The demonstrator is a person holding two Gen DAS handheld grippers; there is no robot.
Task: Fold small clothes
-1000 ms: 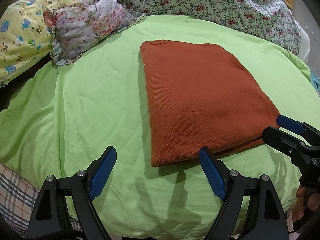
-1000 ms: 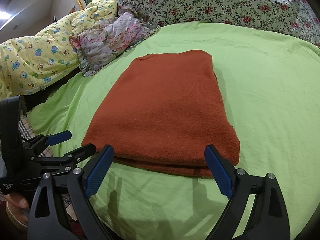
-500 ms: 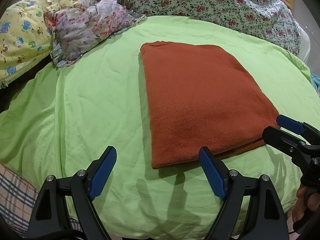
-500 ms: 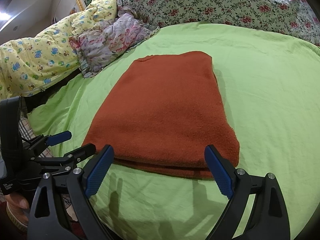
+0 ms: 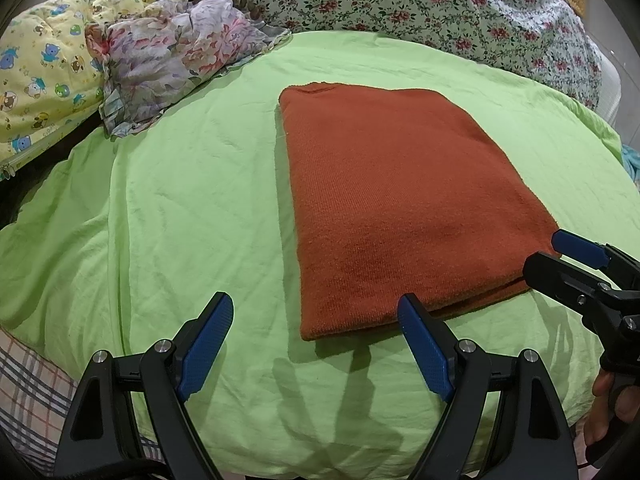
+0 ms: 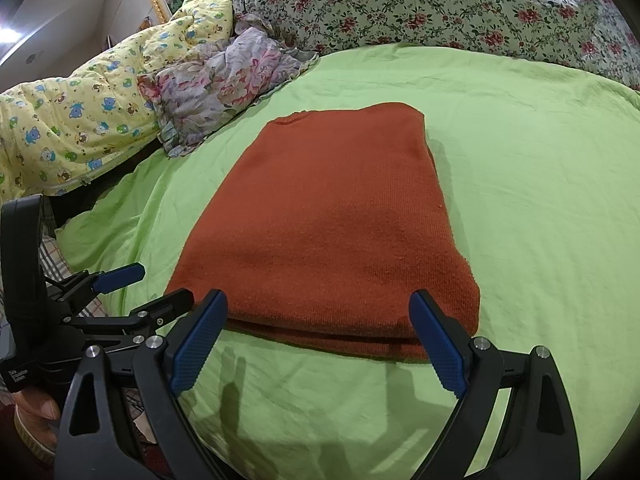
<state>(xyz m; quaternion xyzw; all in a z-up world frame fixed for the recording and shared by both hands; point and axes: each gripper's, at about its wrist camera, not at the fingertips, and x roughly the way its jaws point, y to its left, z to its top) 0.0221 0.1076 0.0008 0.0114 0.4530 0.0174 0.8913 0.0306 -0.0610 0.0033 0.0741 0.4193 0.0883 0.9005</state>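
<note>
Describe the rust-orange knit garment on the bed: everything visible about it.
The rust-orange knit garment is folded into a neat, roughly rectangular stack of a few layers, whose edges show along the near side. The fabric looks like a fine ribbed knit, soft and slightly fuzzy, plain in colour, with a small neckline-like notch at the far edge. It lies flat on the light green bedsheet, apart from the crumpled floral cloth further back. Neither gripper holds it; both pairs of jaws stand open at its near edge.

Ahead of the claws, a plain rust-orange sweater (image 5: 400, 200) lies on a lime-green sheet (image 5: 180, 208). Farther off: a yellow cartoon-bear quilt (image 5: 44, 64) and a red-rose floral blanket (image 5: 420, 4). Claw pads (image 5: 206, 344) are blue.
</note>
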